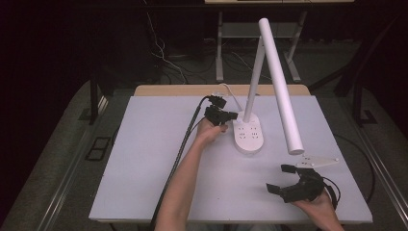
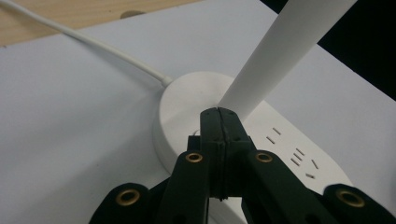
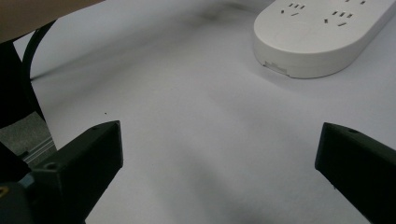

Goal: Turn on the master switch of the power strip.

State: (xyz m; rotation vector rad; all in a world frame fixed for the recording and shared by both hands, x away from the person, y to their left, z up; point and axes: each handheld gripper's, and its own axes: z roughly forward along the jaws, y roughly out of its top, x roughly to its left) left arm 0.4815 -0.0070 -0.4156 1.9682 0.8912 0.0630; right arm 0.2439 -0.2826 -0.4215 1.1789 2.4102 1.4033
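Meanwhile, at the far middle of the white table (image 1: 144, 159), I am bringing my left gripper (image 1: 225, 116) against the desk lamp (image 1: 250, 132), jaws pressed together with nothing between them. Their joined tips are sitting on the round end of the lamp's base (image 2: 187, 100), right at the foot of the slanted stem (image 2: 280, 51), likely to press a switch there, though no button is visible to me. The white cord (image 2: 93, 44) is trailing off toward the far edge. To the right, near me, I am holding my right gripper (image 1: 285, 179) with jaws spread wide and empty, well apart from the base, probably waiting its turn.
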